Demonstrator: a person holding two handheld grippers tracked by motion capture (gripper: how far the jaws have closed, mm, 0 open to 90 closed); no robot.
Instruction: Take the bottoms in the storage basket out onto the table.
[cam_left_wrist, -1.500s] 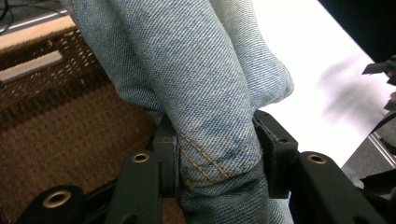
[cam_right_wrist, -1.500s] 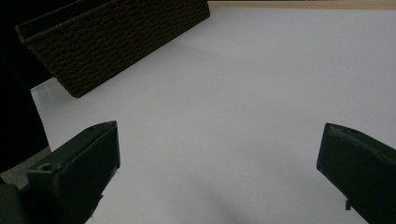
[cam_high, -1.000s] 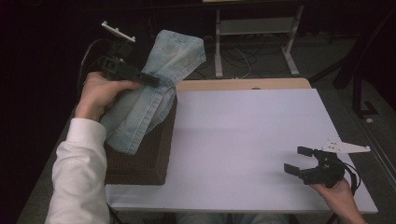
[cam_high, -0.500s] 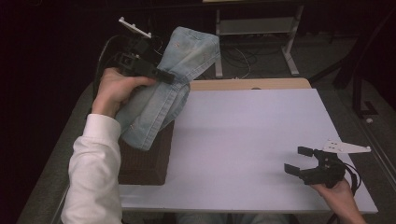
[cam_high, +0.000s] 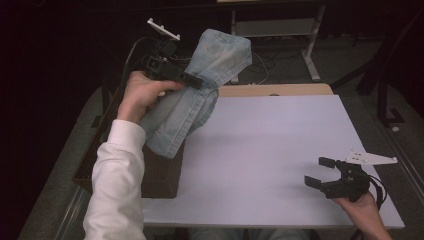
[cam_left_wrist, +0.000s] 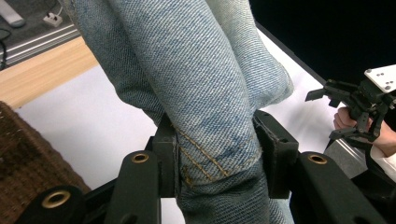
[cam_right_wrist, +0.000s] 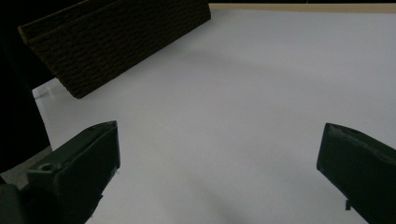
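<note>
A folded pair of light blue jeans (cam_high: 200, 95) hangs in the air over the table's left edge, draped across my left gripper (cam_high: 192, 81), which is shut on it. In the left gripper view the denim (cam_left_wrist: 210, 84) is pinched between both black jaws near a yellow-stitched seam. The jeans' lower end hangs above a dark brown woven basket (cam_high: 160, 175) at the left of the white table (cam_high: 280, 150). My right gripper (cam_high: 320, 172) rests open near the table's front right corner, with nothing between its jaws (cam_right_wrist: 219, 177).
The basket (cam_right_wrist: 112, 42) stands at the table's left edge. A wooden strip (cam_high: 280, 90) runs along the far edge of the table. Beyond it stand a white metal frame (cam_high: 300, 45) and cables on the floor.
My left gripper has lifted the jeans up out of the basket and carried them rightward toward the table. The right gripper has stayed still.
</note>
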